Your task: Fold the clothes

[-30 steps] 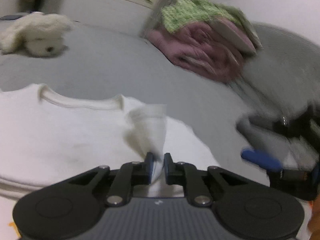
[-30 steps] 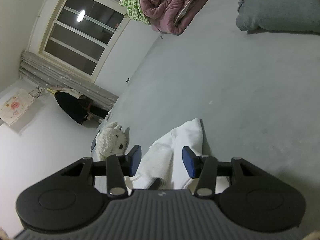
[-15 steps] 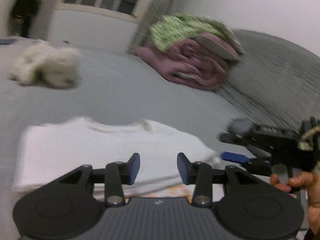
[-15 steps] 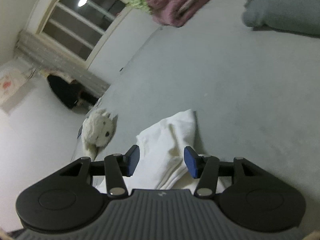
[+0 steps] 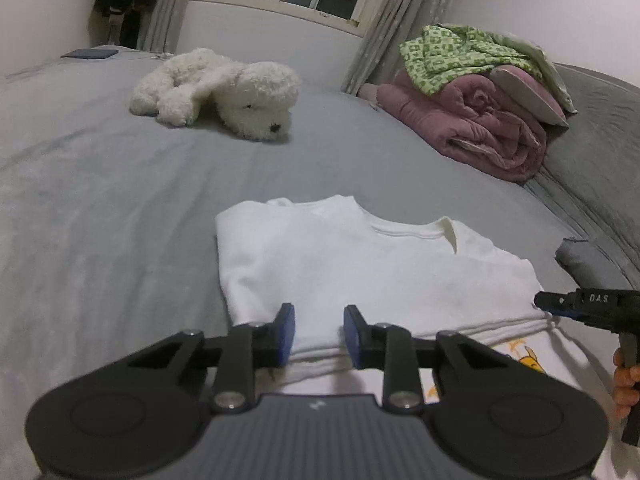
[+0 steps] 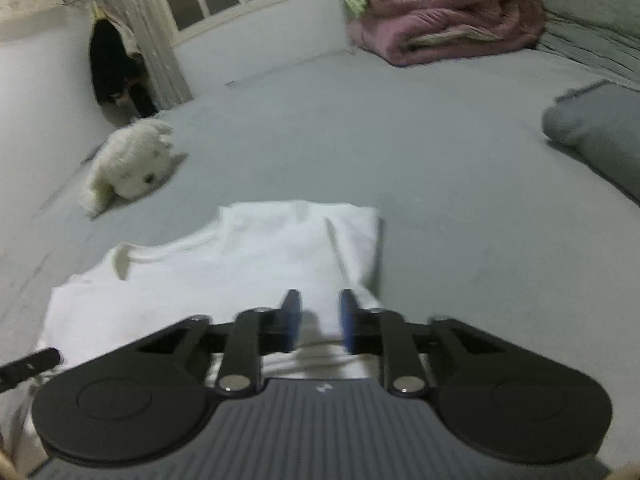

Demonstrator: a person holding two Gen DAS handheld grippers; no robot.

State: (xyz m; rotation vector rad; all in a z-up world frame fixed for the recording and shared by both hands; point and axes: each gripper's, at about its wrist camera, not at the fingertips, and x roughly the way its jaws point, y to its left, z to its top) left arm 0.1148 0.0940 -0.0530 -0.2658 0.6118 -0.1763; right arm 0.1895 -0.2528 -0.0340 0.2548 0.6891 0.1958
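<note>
A white t-shirt point(image 5: 360, 268) lies flat on the grey bed, both sides folded in, collar away from me; it also shows in the right wrist view point(image 6: 224, 276). A yellow print point(image 5: 528, 360) shows on its near part. My left gripper point(image 5: 319, 334) is open and empty, just above the shirt's folded edge. My right gripper point(image 6: 319, 322) is open and empty over the shirt's right side; it also shows at the right edge of the left wrist view point(image 5: 588, 306).
A white plush dog point(image 5: 224, 88) lies on the bed point(image 5: 100, 184) beyond the shirt. A rolled pink quilt point(image 5: 476, 128) with a green patterned cloth point(image 5: 460, 52) sits at the far right. A grey pillow point(image 6: 600, 132) lies right of the shirt.
My left gripper let go of the white sleeve fabric, opened and drew back. The shirt now lies flat. My right gripper swung to level and stayed open.
</note>
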